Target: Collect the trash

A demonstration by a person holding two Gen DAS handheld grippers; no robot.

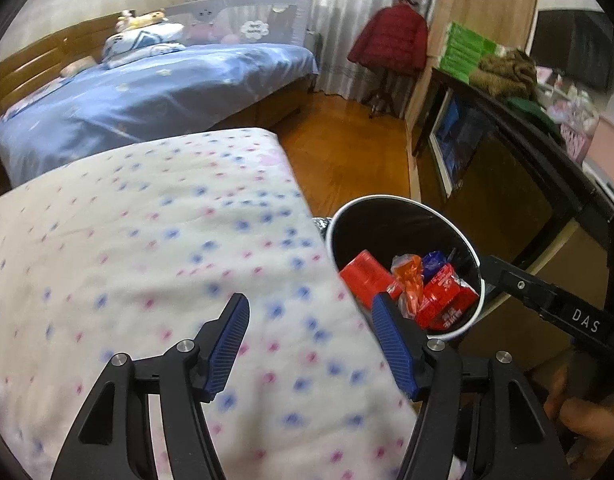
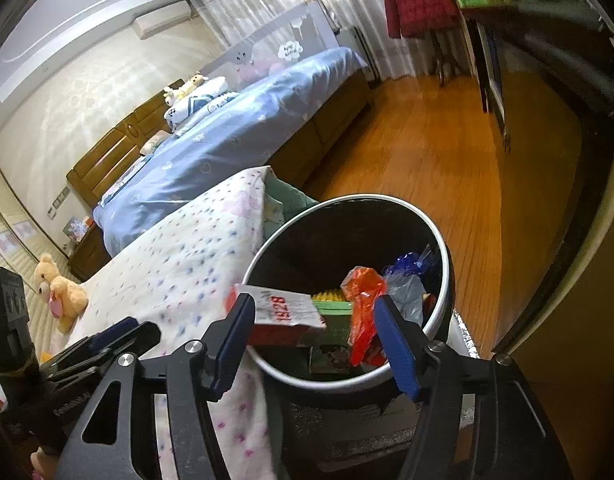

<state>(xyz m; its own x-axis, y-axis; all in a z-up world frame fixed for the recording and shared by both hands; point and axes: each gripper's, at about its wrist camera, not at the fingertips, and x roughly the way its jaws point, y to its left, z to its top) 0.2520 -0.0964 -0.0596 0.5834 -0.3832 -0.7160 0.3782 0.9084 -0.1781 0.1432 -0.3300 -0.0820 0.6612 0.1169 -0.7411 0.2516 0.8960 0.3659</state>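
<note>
A bed with a white quilt dotted pink and blue (image 1: 155,248) fills the left wrist view from 9 to 6 o'clock, and at its edge, at 3 o'clock, stands a round white-rimmed bin with a black liner (image 2: 443,264). The bin holds the trash: red cardboard cartons (image 1: 365,278) and a crumpled orange plastic wrapper (image 2: 363,300), probably light, crushable and slippery, best pinched on a carton edge. The left gripper (image 1: 311,344) and right gripper (image 2: 315,340) show half-open, empty jaws; a plush bear (image 2: 63,290) sits at 9 o'clock.
</note>
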